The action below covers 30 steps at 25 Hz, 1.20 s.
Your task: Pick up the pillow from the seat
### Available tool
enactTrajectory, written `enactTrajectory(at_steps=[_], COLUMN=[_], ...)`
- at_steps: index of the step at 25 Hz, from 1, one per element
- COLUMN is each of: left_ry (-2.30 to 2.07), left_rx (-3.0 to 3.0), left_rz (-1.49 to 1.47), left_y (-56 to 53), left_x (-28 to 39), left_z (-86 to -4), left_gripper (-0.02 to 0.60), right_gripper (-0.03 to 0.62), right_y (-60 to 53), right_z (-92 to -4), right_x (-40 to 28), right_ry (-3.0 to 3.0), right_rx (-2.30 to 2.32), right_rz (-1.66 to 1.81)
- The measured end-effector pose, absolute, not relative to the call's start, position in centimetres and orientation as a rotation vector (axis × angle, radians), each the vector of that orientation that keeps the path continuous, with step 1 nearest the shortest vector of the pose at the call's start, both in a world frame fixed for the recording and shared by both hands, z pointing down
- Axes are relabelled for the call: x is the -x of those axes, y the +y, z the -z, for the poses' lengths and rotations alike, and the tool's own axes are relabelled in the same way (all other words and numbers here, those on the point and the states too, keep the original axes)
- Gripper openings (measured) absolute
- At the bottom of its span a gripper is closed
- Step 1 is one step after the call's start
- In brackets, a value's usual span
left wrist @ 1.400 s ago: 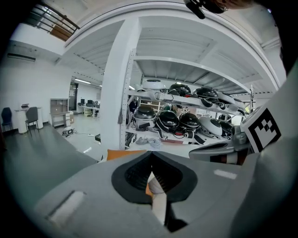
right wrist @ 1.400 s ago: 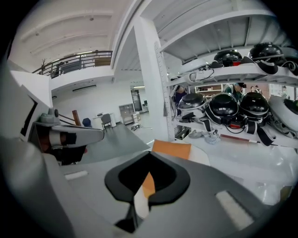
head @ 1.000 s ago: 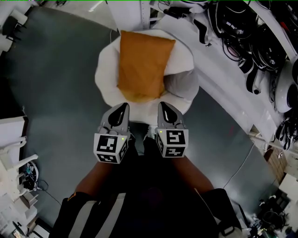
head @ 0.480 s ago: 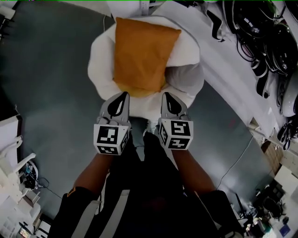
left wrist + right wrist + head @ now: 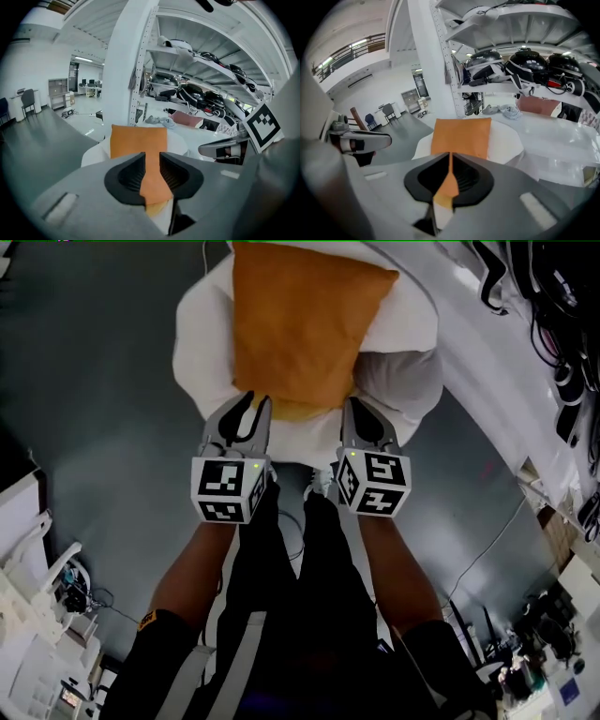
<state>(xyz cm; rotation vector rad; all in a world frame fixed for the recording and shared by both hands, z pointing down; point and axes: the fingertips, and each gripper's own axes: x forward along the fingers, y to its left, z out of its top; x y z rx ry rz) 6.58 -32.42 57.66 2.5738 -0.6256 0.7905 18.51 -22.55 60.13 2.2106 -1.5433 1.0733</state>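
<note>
An orange pillow (image 5: 300,324) lies on a round white seat (image 5: 202,343). Both grippers hover side by side just short of the pillow's near edge. My left gripper (image 5: 247,409) is at the near left corner; its jaws are opening, with a narrow gap and nothing between them. My right gripper (image 5: 357,413) is shut and empty at the near right corner. In the left gripper view the pillow (image 5: 138,139) shows through the gap of the left gripper (image 5: 151,161). In the right gripper view the pillow (image 5: 461,136) lies ahead of the closed right gripper (image 5: 450,159).
A white post (image 5: 129,61) and white shelves with dark helmets and cables (image 5: 553,306) stand behind and to the right of the seat. A grey fabric patch (image 5: 398,381) lies on the seat's right side. White equipment (image 5: 37,634) sits at the lower left on the grey floor.
Both grippers have come forward to the pillow's near edge, and the seat looms larger. The left jaws, closed before, now stand slightly apart. The right jaws stay closed.
</note>
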Motion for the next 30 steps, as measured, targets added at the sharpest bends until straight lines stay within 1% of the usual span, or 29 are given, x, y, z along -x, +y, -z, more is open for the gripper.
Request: enactTrajectory(at_steps=[1, 2, 8, 16, 20, 30], left_ry=[-0.627, -0.627, -0.626, -0.616, -0.597, -0.568], left_rx=[-2.564, -2.556, -2.514, -2.468, -2.437, -2.397], left_rz=[-0.809, -0.833, -0.949, -0.967, -0.943, -1.07], left_y=[-33.0, -33.6, -36.5, -37.6, -38.3, -40.5], left_x=[-6.7, -6.8, -6.9, -8.2, -8.8, -7.9], left_z=[-58.8, -60.1, -66.9, -73.2, -76.8, -85.5], left_gripper=[0.101, 0.106, 0.158, 0.2, 0.246, 0.276], right_gripper=[0.076, 0.12, 0.13, 0.14, 0.16, 0.184], right_y=[-22.9, -23.2, -24.7, -23.6, -23.5, -24.0], right_z=[-61.2, -62.3, -67.9, -74.0, -77.0, -83.7], right_x=[-18.7, -18.8, -20.4, -22.3, -23.0, -24.1], right_ry=[-1.548, -1.551, -1.496, -1.434, -1.401, -1.348], right_rx=[-2.203, -2.196, -2.192, -2.201, -2.2, -2.211], right_rz=[-1.097, -1.12, -1.156, -1.191, -1.199, -1.21])
